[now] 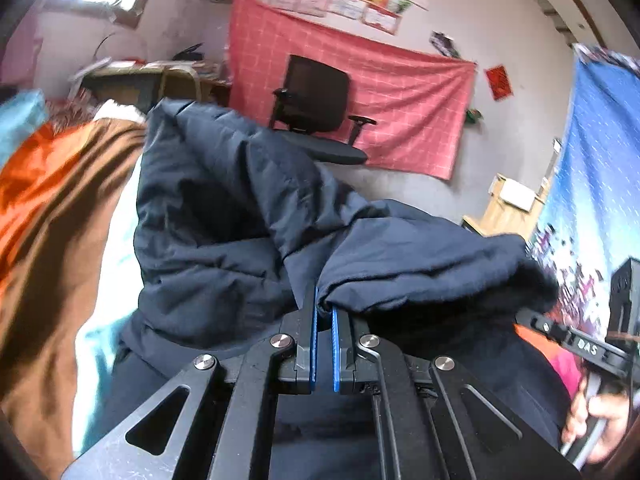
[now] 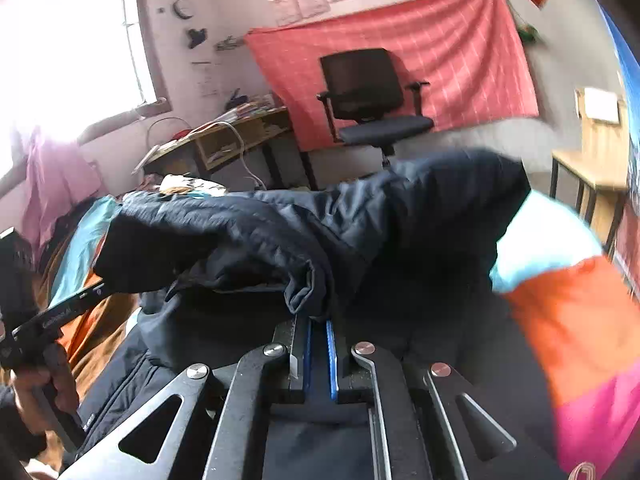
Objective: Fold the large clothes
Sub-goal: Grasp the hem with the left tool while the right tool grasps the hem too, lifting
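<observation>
Between the blue pads of the left tool [image 1: 324, 316], a fold of the dark navy padded jacket [image 1: 240, 216] is pinched, the two fingers drawn close together on the cloth. The right tool [image 2: 319, 326] is likewise clamped on an edge of the same jacket [image 2: 280, 232], its blue-lined fingers nearly together with fabric bunched at their tips. The jacket is lifted between the two tools and hangs in heavy quilted folds; its lower part drapes down in front of both cameras. In the left wrist view the right tool's black body [image 1: 576, 344] shows at the far right, gripped by the person's right hand [image 1: 596, 420]. In the right wrist view the left tool's black body [image 2: 56, 316] shows at the far left, held by the left hand [image 2: 44, 392].

Beneath and beside the jacket lies bedding in orange, brown and pale turquoise [image 1: 52, 216]; in the right wrist view an orange, turquoise and pink cover [image 2: 568, 312] lies to the right. Further back, a black office chair [image 2: 368, 96] stands before a pink checked cloth [image 2: 448, 60] hung on the wall. A cluttered wooden worktop [image 2: 236, 132] stands left of the chair, near a bright window [image 2: 68, 40]. A blue patterned hanging [image 1: 600, 168] fills the right edge of the left wrist view. Both views are motion-blurred.
</observation>
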